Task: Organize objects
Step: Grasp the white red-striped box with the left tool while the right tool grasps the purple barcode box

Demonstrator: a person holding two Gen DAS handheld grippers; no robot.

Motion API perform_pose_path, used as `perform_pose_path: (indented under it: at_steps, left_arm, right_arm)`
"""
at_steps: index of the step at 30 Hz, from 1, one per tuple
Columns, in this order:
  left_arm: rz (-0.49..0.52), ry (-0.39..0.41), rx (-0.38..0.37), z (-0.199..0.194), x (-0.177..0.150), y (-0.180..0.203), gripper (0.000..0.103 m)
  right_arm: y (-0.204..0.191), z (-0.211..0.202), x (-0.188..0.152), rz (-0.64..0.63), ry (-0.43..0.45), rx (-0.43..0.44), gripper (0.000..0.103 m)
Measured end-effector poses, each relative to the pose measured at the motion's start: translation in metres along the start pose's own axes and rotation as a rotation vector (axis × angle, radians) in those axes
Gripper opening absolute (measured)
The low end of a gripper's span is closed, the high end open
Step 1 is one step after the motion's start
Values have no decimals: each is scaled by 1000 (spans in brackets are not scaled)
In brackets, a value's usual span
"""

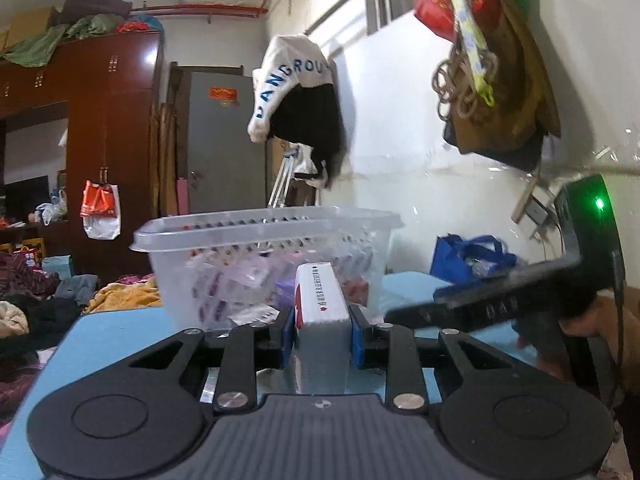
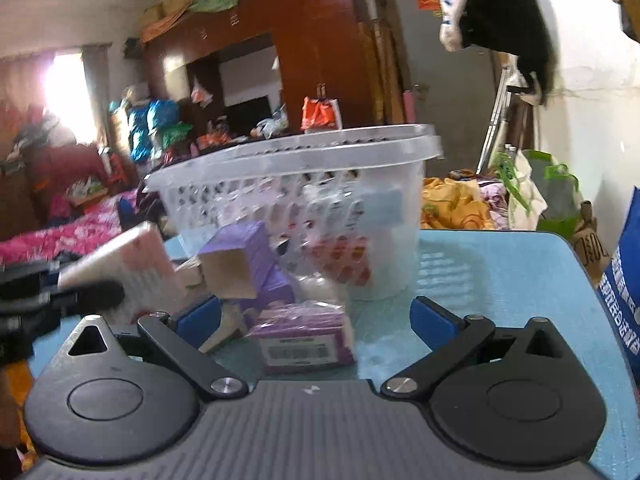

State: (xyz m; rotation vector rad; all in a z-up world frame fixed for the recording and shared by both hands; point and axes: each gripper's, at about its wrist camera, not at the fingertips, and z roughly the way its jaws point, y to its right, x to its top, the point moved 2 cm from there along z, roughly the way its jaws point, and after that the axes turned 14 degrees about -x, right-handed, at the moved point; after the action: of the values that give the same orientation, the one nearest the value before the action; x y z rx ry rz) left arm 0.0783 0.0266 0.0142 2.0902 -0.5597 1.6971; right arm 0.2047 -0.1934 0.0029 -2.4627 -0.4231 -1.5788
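Note:
My left gripper (image 1: 322,334) is shut on a white box with red print (image 1: 320,300), its blue pads pressing both sides, just in front of a clear plastic basket (image 1: 264,224) that holds several packets. In the right wrist view the same white box (image 2: 124,264) shows blurred at the left, held above the table. My right gripper (image 2: 318,320) stands open and low over the blue table (image 2: 500,280). A purple wrapped packet with a barcode (image 2: 304,340) lies between its fingers, untouched. Behind it leans a purple carton (image 2: 244,256) against the basket (image 2: 296,148).
A blue bag (image 1: 472,256) stands at the table's far right by the wall. The right gripper's body (image 1: 500,300) crosses the left wrist view at the right. Clothes hang above the basket, and bedding and a brown wardrobe (image 1: 104,140) lie beyond the table.

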Motion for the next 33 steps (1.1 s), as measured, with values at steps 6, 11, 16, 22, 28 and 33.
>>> perform_pose_path:
  at_steps: [6, 11, 16, 22, 28, 33]
  left_arm:
    - [-32, 15, 25, -6, 3, -16, 31]
    - [-42, 25, 30, -8, 4, -20, 31]
    - [-42, 33, 28, -12, 2, -21, 31]
    - [-50, 59, 35, -20, 4, -24, 31]
    - [-58, 69, 41, -23, 6, -28, 31]
    - [-65, 85, 46, -24, 9, -29, 31]
  right_arm:
    - [-16, 9, 1, -82, -45, -12, 95]
    - [-25, 17, -2, -136, -100, -15, 87]
    - [-19, 10, -5, -117, -78, -7, 64]
    - [-9, -13, -7, -49, 66, -6, 63]
    - [-8, -25, -4, -25, 147, -29, 63]
    - [-2, -30, -3, 20, 190, -30, 63]
